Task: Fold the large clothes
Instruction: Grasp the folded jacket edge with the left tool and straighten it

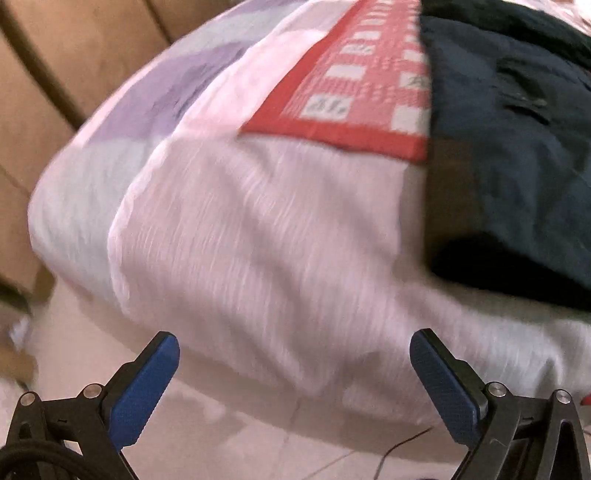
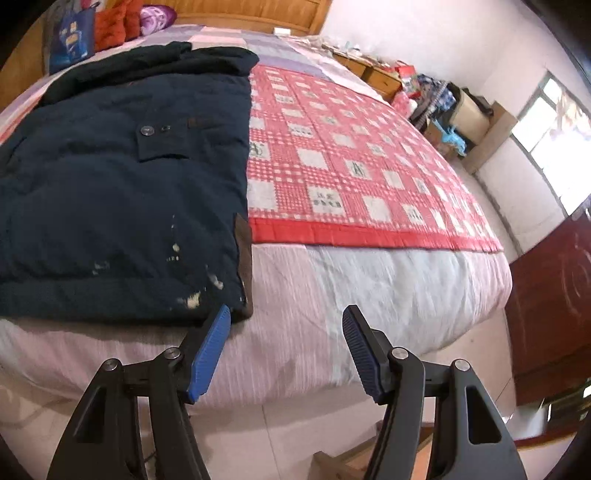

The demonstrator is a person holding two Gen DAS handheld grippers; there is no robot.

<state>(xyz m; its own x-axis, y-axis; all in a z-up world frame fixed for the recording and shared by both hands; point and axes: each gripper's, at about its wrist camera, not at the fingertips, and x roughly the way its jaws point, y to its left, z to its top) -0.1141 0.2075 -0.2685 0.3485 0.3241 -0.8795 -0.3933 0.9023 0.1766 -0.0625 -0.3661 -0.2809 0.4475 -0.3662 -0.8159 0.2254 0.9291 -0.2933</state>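
The right gripper (image 2: 286,314) stands wide apart and empty just off the bed's (image 2: 369,295) near edge, its left pad beside the dark blue jacket's (image 2: 122,192) corner. The left gripper (image 1: 294,341) gapes wide, empty too. The jacket lies flat beside a red checked mat (image 2: 351,158); pillows (image 2: 118,26) sit beyond.

The left wrist view looks steeply down from the foot of the bed (image 1: 258,240), close and blurred, facing the bed's corner. The right wrist view looks from farther back, over the bed toward the headboard (image 2: 251,11). Both share the dark coat (image 2: 122,177), red mat (image 2: 351,155) and pale cover (image 2: 369,280).
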